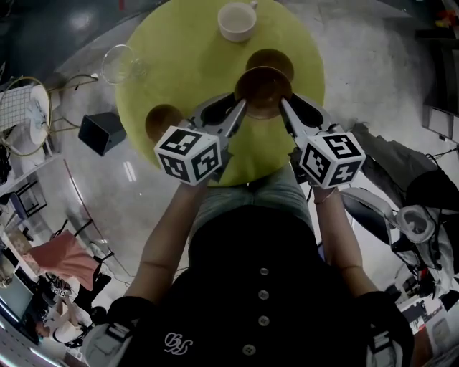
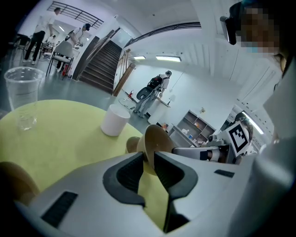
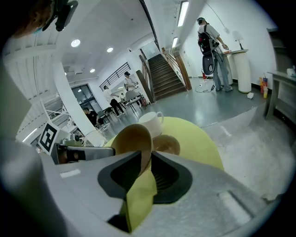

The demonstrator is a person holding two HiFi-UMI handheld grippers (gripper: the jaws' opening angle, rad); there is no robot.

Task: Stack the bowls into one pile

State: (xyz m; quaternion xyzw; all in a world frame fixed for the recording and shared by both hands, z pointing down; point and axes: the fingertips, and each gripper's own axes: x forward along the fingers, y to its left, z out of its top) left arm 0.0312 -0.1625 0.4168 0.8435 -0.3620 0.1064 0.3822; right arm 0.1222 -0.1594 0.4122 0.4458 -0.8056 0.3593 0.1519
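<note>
Both grippers hold one brown bowl (image 1: 264, 89) between them, over the far half of the round yellow table (image 1: 179, 43). The left gripper (image 1: 242, 106) pinches the bowl's left rim. In the left gripper view its jaws are closed on the thin wall, one pad inside and one outside. The right gripper (image 1: 283, 104) clamps the opposite rim in the same way, and its own view shows the rim wedged between its dark pads. In the gripper views the bowl appears tilted, with its mouth turned partly sideways.

The bowl looks raised off the table, though from the head view that is hard to be sure of. It overlaps the near edge of a second bowl (image 1: 271, 61) that sits just beyond it.

A third bowl (image 1: 162, 120) rests on the table's left side, near the left gripper and well apart from the other two.

A white cup (image 1: 237, 20) stands upright at the far edge of the table. A clear cup (image 1: 122, 64) stands at the far left edge.

Below the grippers, the person's forearms and dark buttoned top fill the lower part of the head view.
</note>
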